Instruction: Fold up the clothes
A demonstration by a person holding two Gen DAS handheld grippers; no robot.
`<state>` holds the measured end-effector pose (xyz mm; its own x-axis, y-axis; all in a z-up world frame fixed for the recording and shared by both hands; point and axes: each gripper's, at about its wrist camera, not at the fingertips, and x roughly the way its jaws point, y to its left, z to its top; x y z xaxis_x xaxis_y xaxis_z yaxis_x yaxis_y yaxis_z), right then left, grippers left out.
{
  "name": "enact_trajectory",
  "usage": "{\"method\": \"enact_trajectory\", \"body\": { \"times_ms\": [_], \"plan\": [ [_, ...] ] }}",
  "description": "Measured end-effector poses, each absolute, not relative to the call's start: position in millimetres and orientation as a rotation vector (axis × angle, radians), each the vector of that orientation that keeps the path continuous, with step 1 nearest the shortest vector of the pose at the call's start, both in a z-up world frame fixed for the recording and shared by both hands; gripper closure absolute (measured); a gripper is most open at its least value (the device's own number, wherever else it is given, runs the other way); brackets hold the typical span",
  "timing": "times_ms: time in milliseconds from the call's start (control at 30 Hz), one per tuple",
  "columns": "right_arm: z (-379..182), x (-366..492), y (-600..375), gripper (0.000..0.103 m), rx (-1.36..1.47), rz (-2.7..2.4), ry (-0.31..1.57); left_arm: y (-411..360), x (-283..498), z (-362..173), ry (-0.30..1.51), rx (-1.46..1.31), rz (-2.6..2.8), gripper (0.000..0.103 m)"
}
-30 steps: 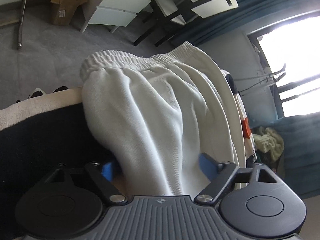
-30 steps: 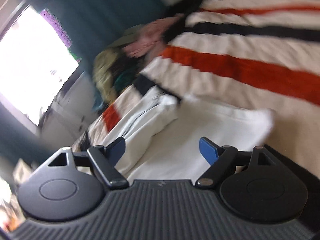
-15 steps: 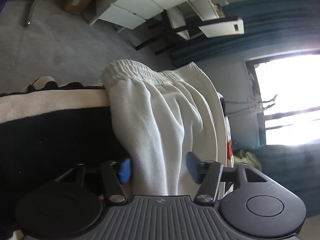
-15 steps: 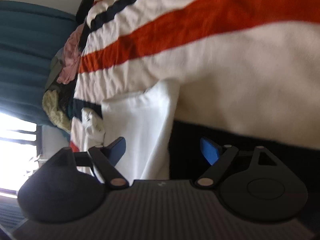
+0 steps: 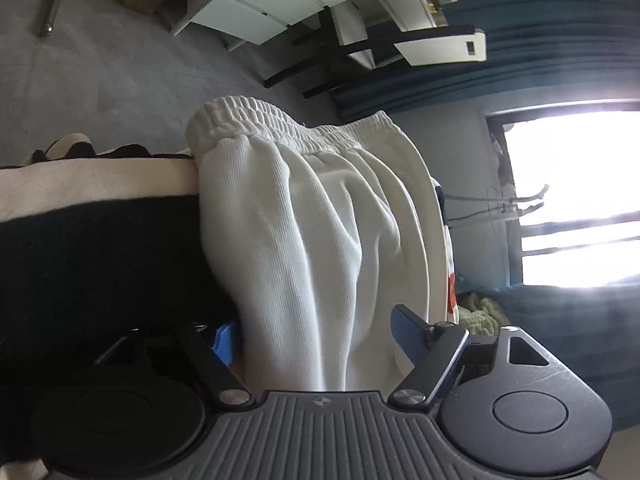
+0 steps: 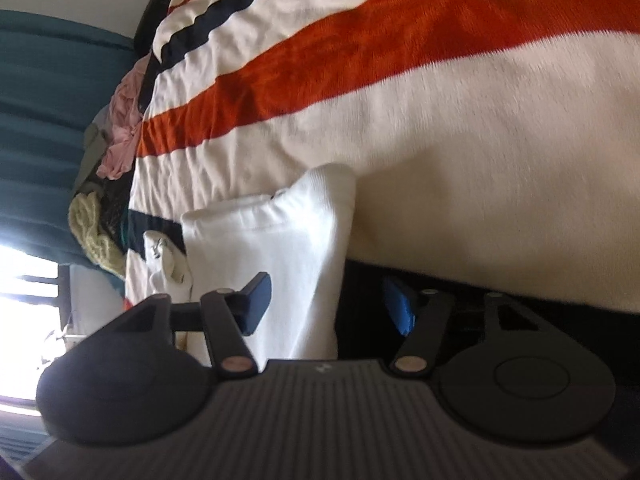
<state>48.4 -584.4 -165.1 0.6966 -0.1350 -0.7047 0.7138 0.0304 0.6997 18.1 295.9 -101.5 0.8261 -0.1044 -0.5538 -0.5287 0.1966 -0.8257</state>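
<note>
White sweatpants lie on a striped blanket on the bed. In the left wrist view a black blanket band is at the left, then the bunched, ribbed cloth with its gathered elastic waistband at the far end. The left gripper has its fingers apart, cloth between them. In the right wrist view the right gripper has just been closing, fingers apart around a folded edge, not pressing it.
</note>
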Motion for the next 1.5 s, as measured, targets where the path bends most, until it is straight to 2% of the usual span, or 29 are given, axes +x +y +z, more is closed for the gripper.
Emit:
{"method": "enact_trajectory", "body": {
  "times_ms": [33, 67, 100, 133, 200, 233, 267, 333, 367, 633, 800, 1000, 1200, 1300, 1500],
  "plan": [
    [-165.6, 50.8, -585.8, 0.041, 1.391, -0.713, 0.518, 297.2, 21.9, -103.3, 0.564, -1.362, 0.328, 0.04],
    [-166.1, 53.2, -587.1, 0.042, 1.385, -0.724, 0.515, 298.0, 25.2, -104.4, 0.566, -1.355, 0.336, 0.05],
    [-166.7, 55.3, -588.3, 0.046, 1.376, -0.736, 0.512, 297.8, 27.7, -104.5, 0.568, -1.34, 0.346, 0.061],
    [-167.2, 56.7, -589.5, 0.053, 1.368, -0.749, 0.508, 297.0, 29.6, -104.2, 0.57, -1.323, 0.356, 0.066],
    [-168.3, 59.2, -592.0, 0.06, 1.356, -0.764, 0.495, 295.6, 31.7, -103.6, 0.561, -1.301, 0.369, 0.089],
    [-168.9, 60.2, -593.2, 0.073, 1.352, -0.766, 0.488, 295.3, 31.5, -103.0, 0.549, -1.298, 0.371, 0.091],
    [-169.4, 61.1, -594.4, 0.08, 1.348, -0.768, 0.482, 295.3, 31.6, -102.2, 0.536, -1.294, 0.371, 0.093],
    [-168.5, 60.8, -594.7, 0.093, 1.332, -0.759, 0.478, 293.9, 30.7, -98.2, 0.517, -1.274, 0.374, 0.094],
    [-166.5, 58.7, -594.3, 0.096, 1.33, -0.75, 0.467, 293.7, 28.8, -95.5, 0.504, -1.268, 0.373, 0.095],
    [-118.0, 29.9, -577.1, 0.097, 1.267, -0.623, 0.309, 298.6, 0.9, -60.3, 0.347, -1.225, 0.338, 0.096],
    [-76.3, 48.3, -569.7, 0.097, 1.165, -0.541, 0.249, 306.6, 27.3, -28.9, 0.327, -1.176, 0.318, 0.096],
    [-35.7, 133.3, -573.9, 0.097, 1.067, -0.526, 0.247, 310.4, 118.6, 14.3, 0.325, -1.117, 0.293, 0.096],
    [-31.3, 276.4, -561.2, 0.097, 0.876, -0.608, 0.285, 296.5, 257.8, 35.8, 0.327, -0.964, 0.295, 0.096],
    [-55.2, 340.0, -555.4, 0.097, 0.854, -0.659, 0.244, 281.9, 335.0, 28.0, 0.338, -0.832, 0.292, 0.095],
    [-122.0, 432.0, -552.5, 0.097, 0.763, -0.748, 0.336, 269.9, 469.0, -24.9, 0.505, -0.698, 0.346, 0.094]
  ]
}}
